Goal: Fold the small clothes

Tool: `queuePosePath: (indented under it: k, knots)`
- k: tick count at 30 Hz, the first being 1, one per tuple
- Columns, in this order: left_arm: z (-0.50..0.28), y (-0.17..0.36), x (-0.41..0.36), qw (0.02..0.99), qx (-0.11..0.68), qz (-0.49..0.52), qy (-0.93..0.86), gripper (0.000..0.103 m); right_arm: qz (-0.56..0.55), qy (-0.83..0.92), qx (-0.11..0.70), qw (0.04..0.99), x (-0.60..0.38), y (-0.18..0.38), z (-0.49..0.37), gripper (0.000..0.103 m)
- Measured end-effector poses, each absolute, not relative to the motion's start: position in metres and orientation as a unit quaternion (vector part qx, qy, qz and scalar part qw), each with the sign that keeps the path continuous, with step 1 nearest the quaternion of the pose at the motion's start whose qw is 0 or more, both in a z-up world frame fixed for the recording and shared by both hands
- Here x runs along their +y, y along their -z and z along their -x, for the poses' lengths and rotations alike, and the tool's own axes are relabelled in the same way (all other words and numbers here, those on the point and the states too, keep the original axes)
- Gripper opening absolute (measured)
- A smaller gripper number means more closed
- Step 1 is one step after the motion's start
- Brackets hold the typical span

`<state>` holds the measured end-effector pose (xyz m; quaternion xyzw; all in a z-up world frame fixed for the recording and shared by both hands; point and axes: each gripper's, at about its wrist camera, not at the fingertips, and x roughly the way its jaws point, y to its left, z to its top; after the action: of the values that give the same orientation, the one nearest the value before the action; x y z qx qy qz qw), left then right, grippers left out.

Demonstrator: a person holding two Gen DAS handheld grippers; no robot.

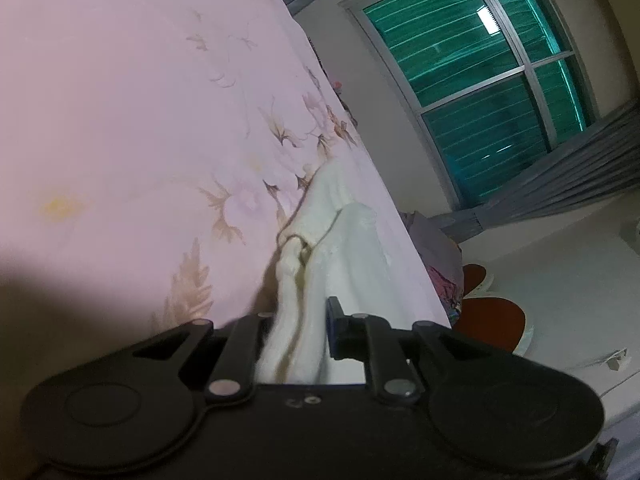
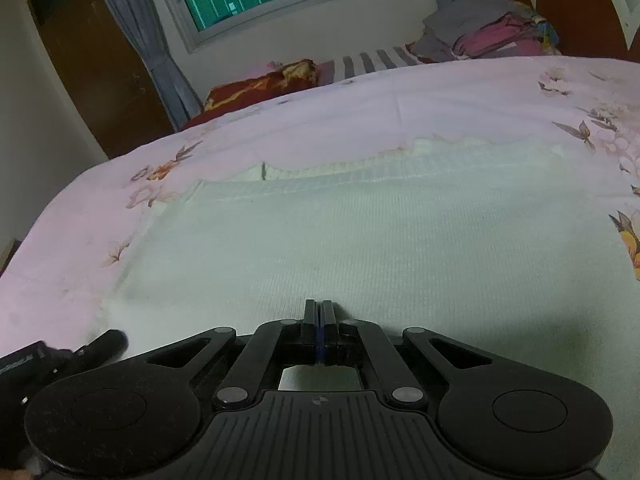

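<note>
Your bed (image 2: 360, 92), under a pink floral sheet, carries a white knit garment (image 2: 360, 240), a clothes pile (image 2: 488, 36) and a red pillow (image 2: 260, 84).

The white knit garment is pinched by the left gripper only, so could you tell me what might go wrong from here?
1. The left gripper holds a bunched edge of the white knit garment; lifting may drag extra layers and crease the fold.
2. The right gripper is shut with nothing between its fingers, so the cloth may slide across the floral bedsheet.
</note>
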<state>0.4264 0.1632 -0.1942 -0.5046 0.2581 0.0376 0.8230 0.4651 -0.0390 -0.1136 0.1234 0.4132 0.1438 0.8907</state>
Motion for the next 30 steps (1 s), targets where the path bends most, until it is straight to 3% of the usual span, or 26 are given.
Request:
queuePosePath:
  k: [9,15,16,17,20,21,22,23,26,30]
  knots:
    - [-0.444,0.088,0.073,0.915,0.256,0.299,0.091,0.007,-0.168,-0.186,0.420,0.872,-0.063,0.116,-0.473,0.000]
    - [-0.464,0.076,-0.033,0.911,0.319,0.197,0.172,0.008,-0.252,-0.172,0.375,0.875,-0.149,0.093,-0.456,0.000]
    - [-0.468,0.082,-0.052,0.906,0.340,0.180,0.177,0.009,-0.268,-0.163,0.372,0.873,-0.170,0.090,-0.453,0.000]
    - [-0.473,0.092,-0.072,0.897,0.367,0.164,0.186,0.021,-0.284,-0.156,0.372,0.870,-0.190,0.089,-0.451,0.000]
    - [-0.472,0.105,-0.104,0.871,0.408,0.168,0.217,0.035,-0.306,-0.116,0.377,0.867,-0.245,0.086,-0.447,0.001]
    - [-0.465,0.101,-0.107,0.872,0.394,0.172,0.234,0.036,-0.306,-0.100,0.382,0.866,-0.258,0.085,-0.446,0.024]
    - [-0.459,0.094,-0.105,0.878,0.379,0.170,0.236,0.035,-0.312,-0.094,0.379,0.866,-0.272,0.085,-0.444,0.062]
    - [-0.456,0.089,-0.098,0.884,0.370,0.170,0.228,0.035,-0.322,-0.095,0.363,0.869,-0.284,0.084,-0.439,0.066]
    - [-0.456,0.080,-0.053,0.901,0.341,0.199,0.181,0.035,-0.334,-0.128,0.351,0.865,-0.298,0.077,-0.432,0.065]
    - [-0.469,0.093,0.008,0.904,0.352,0.223,0.096,0.034,-0.322,-0.195,0.360,0.854,-0.273,0.074,-0.433,0.056]
